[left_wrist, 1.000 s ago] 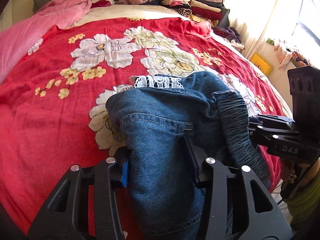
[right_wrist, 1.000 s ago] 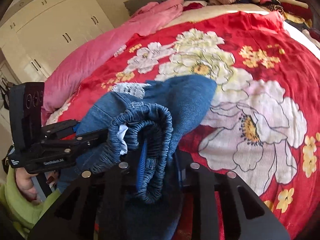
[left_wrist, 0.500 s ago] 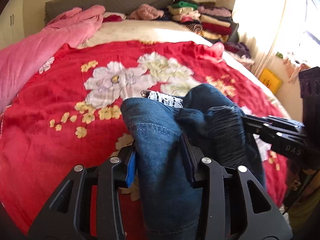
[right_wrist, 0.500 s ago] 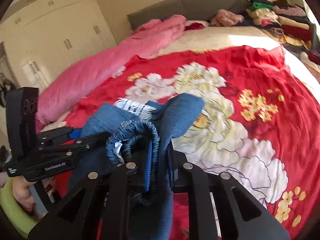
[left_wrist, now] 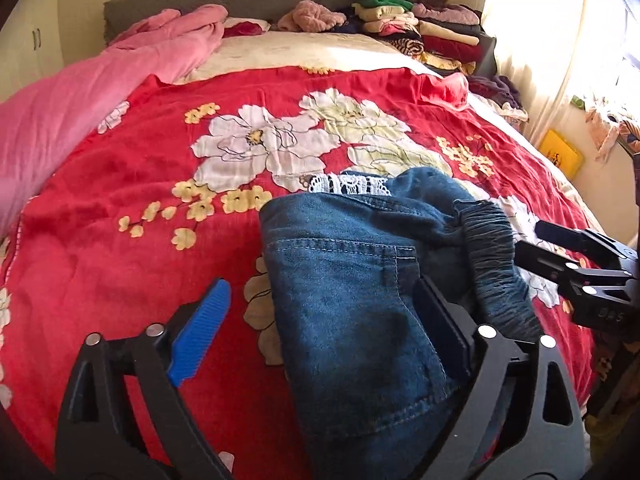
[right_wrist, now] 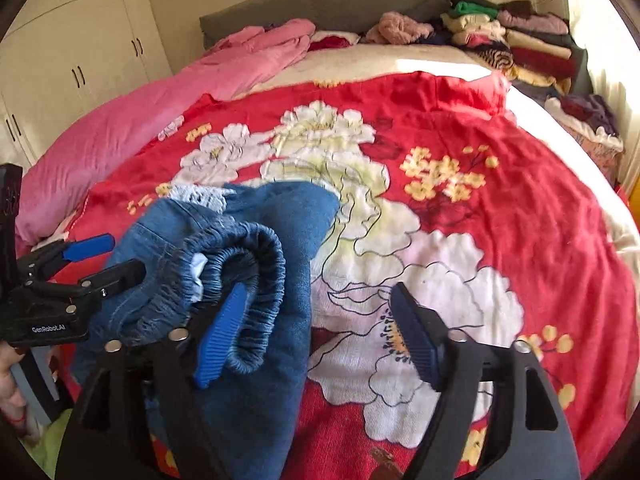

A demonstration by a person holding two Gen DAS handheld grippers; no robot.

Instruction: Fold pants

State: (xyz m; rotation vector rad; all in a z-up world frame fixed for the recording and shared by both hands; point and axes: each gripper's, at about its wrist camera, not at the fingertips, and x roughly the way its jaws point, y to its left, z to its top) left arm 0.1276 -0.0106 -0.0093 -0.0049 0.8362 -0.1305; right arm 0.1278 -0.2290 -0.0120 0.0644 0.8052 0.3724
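Having pinched the jeans (left_wrist: 360,300) before, both the left tool (left_wrist: 320,320) and right tool (right_wrist: 320,332) now gape.

Strong daylight pours in from the window (left_wrist: 624,40) to the right of the left tongs (left_wrist: 320,332), blowing the curtain (left_wrist: 536,40) out to near white. A sunlit band glares across the pale sheet (right_wrist: 400,62) far ahead of the right tongs (right_wrist: 324,340). The red bedspread (left_wrist: 120,184) is bright and saturated. Fisheye bending curves the bed and darkens all corners. The tongs' near parts look soft; denim stitching stays crisp.
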